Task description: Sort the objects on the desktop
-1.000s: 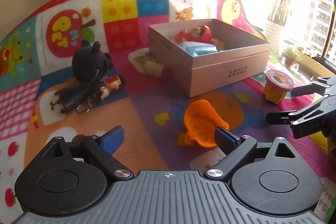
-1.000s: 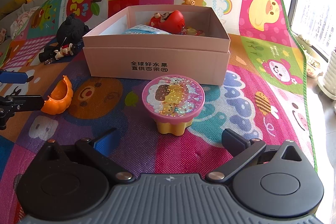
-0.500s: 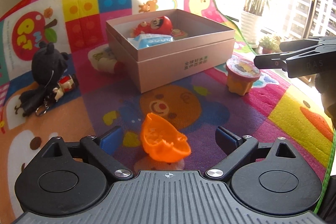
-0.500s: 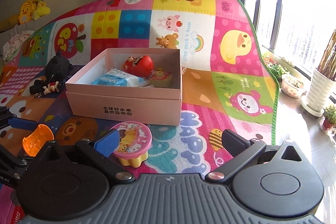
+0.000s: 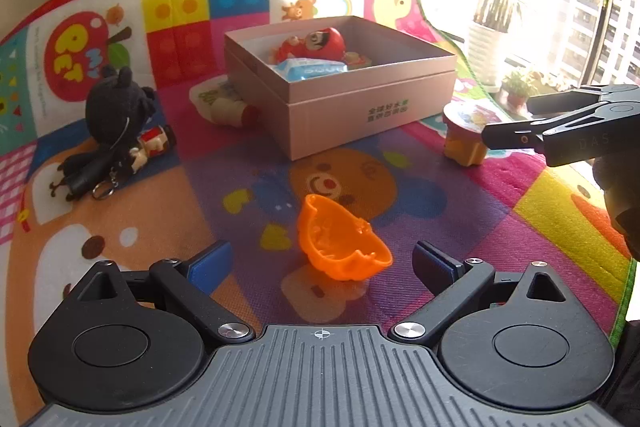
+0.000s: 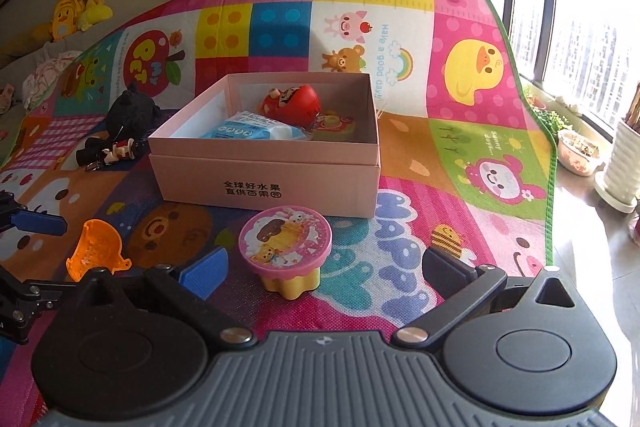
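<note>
Left gripper (image 5: 322,261) hangs low over the mat (image 5: 520,187), jaws spread wide and holding nothing, and the orange shell (image 5: 340,243) lies right between its fingertips, dead ahead at twelve o'clock, hollow side up, its long axis running from ten to four across the jaw line. Right gripper (image 6: 324,267) is spread wide and empty too, with the pink-lidded cup (image 6: 286,251) standing upright just ahead at twelve, a touch toward eleven, lid flat and facing up. So each hand has its own piece: left is nearer the shell, right nearer the cup, and both look lined up for a close. Further out at twelve from either hand sits the open box (image 6: 264,179), already carrying a red doll (image 6: 296,103), a blue packet (image 6: 248,129) and a small trinket beside them. From the left view the black plush (image 5: 116,107) sprawls at ten o'clock with a little keychain figure (image 5: 150,147) touching it, and a pale tube (image 5: 224,103) lies against the box's left wall. Nothing sits between either gripper and its target; my read is the box's near wall is the only thing to clear on the carry.
</note>
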Action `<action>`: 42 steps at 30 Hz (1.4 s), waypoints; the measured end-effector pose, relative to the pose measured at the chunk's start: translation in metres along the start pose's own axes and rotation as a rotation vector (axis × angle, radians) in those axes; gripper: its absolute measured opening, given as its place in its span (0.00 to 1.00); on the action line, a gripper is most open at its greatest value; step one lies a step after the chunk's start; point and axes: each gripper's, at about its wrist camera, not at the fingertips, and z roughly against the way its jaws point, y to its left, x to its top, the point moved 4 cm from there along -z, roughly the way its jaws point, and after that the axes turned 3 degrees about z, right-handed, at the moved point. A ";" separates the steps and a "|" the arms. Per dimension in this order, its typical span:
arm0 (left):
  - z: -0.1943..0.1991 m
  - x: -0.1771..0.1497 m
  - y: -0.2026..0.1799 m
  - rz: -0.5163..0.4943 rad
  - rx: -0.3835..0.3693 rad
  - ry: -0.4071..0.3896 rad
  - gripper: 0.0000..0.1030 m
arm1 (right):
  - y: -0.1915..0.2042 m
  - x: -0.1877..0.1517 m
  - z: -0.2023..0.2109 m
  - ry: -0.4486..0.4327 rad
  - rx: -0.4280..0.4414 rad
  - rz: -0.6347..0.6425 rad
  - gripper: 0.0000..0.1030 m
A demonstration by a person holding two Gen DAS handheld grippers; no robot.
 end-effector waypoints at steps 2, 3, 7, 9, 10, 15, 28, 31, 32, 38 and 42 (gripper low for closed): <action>-0.003 0.002 -0.006 -0.026 -0.017 -0.016 0.97 | 0.002 0.000 0.001 -0.003 0.007 0.006 1.00; -0.005 0.003 -0.008 -0.039 -0.023 -0.025 0.96 | 0.002 0.000 0.002 -0.005 0.011 0.010 1.00; -0.018 0.009 -0.010 -0.051 -0.047 -0.018 0.88 | 0.007 0.000 0.005 -0.008 0.019 0.043 1.00; -0.021 0.008 -0.013 -0.052 -0.060 0.001 0.84 | 0.009 -0.001 0.007 -0.012 0.016 0.067 1.00; -0.020 0.007 -0.014 -0.056 -0.074 0.007 0.84 | 0.010 -0.002 0.008 -0.014 0.016 0.076 1.00; -0.007 -0.008 -0.025 -0.079 -0.132 0.026 0.87 | 0.012 -0.003 0.005 -0.005 0.021 0.088 1.00; -0.011 -0.004 -0.011 -0.055 -0.059 0.004 0.78 | 0.015 -0.005 0.004 0.006 0.025 0.100 1.00; -0.011 -0.001 -0.011 -0.041 -0.036 -0.008 0.65 | 0.018 -0.005 0.003 0.009 0.038 0.103 1.00; -0.011 0.000 -0.010 -0.037 -0.030 -0.009 0.64 | 0.020 -0.006 0.002 0.010 0.042 0.109 1.00; -0.003 0.001 -0.013 -0.050 -0.026 -0.021 0.64 | 0.034 -0.001 -0.009 -0.005 -0.013 0.176 1.00; 0.003 0.000 -0.015 -0.051 -0.039 -0.028 0.64 | 0.037 0.006 -0.022 0.011 -0.009 0.184 0.90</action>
